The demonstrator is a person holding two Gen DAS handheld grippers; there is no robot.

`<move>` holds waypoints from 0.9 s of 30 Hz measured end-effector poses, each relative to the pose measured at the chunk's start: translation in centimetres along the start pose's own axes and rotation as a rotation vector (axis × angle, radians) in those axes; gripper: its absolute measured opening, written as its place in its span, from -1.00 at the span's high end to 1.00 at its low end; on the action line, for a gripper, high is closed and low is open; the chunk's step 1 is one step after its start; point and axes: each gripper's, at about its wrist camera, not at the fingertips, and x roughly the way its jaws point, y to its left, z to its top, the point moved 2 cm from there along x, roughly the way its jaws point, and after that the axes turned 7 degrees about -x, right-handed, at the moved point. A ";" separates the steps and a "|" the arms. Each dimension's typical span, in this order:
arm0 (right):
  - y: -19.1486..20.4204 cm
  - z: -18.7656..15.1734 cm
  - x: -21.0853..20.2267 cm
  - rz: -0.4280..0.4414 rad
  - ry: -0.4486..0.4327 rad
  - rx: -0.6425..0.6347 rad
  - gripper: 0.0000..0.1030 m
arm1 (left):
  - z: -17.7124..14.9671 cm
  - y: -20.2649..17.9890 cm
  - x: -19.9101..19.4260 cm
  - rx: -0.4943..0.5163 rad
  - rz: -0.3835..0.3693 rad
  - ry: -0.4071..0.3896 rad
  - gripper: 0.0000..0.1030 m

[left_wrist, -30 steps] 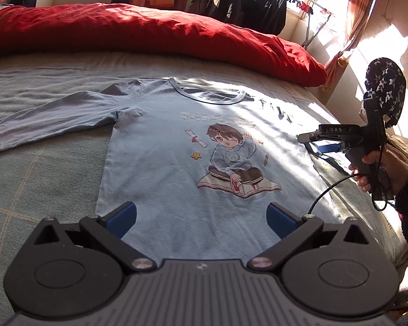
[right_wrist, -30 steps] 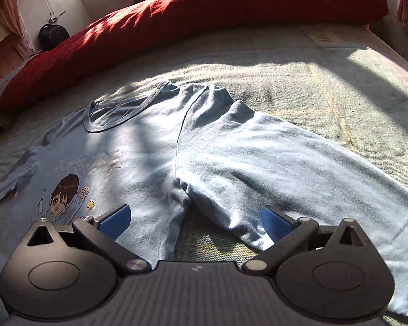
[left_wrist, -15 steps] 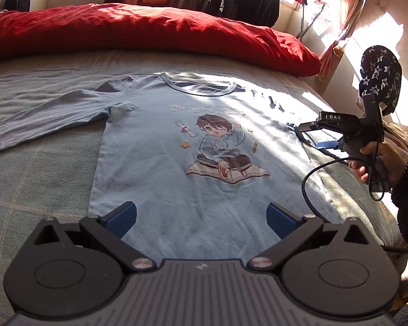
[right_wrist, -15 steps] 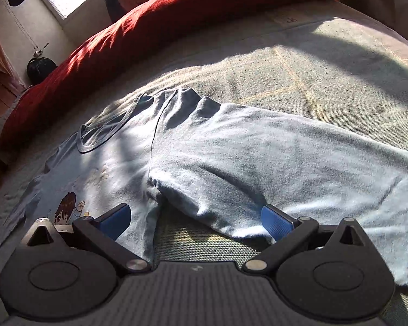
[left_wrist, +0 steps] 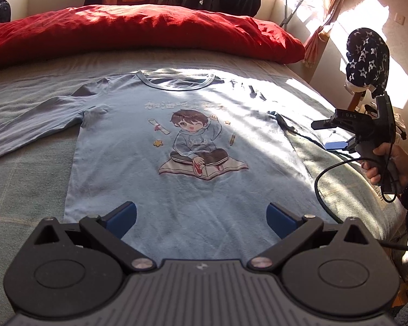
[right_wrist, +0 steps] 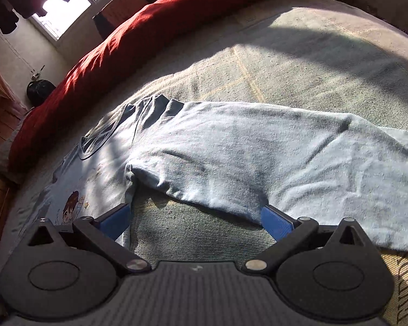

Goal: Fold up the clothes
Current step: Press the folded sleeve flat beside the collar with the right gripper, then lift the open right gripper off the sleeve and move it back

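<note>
bare bed cover (left_wrist: 21, 190) lies open left of the shirt (left_wrist: 176, 176) and on the far side up to the red duvet (left_wrist: 138, 32), which walls off the far edge. the right gripper (left_wrist: 337, 135) and its cable (left_wrist: 319, 187) crowd the right side.

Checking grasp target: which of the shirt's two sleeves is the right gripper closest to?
The sleeve on the shirt's sunlit side, stretched across the bed: the right gripper, jaws open, sits at its lower edge near the armpit. The other sleeve lies across the shirt, far from it.
</note>
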 end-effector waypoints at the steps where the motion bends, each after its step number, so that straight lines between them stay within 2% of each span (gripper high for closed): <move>1: 0.0 -0.1 -0.6 0.028 0.023 0.001 -1.00 | 0.0 0.0 -0.1 0.000 0.004 0.000 -0.97; 5: -3.4 0.5 -3.8 -0.078 -0.031 0.016 -1.00 | 0.1 0.1 0.1 -0.018 0.023 -0.002 -0.97; 10: -7.8 1.2 -7.9 -0.217 -0.101 0.035 -1.00 | -0.3 -0.5 0.8 -0.006 0.012 0.021 -0.97; 18: -14.2 -1.6 -10.7 -0.265 -0.130 0.181 -1.00 | -0.2 -0.9 1.5 0.009 0.023 0.042 -0.97; 21: -14.4 -1.7 -12.0 -0.304 -0.153 0.213 -1.00 | -0.2 -1.0 1.7 0.007 0.018 0.044 -0.97; 24: -12.9 -1.8 -12.0 -0.255 -0.145 0.161 -1.00 | -0.4 -1.1 2.0 0.008 0.008 0.049 -0.97; 27: -11.9 -2.4 -11.4 -0.290 -0.112 0.138 -1.00 | -0.9 -1.2 2.5 0.009 0.024 0.077 -0.97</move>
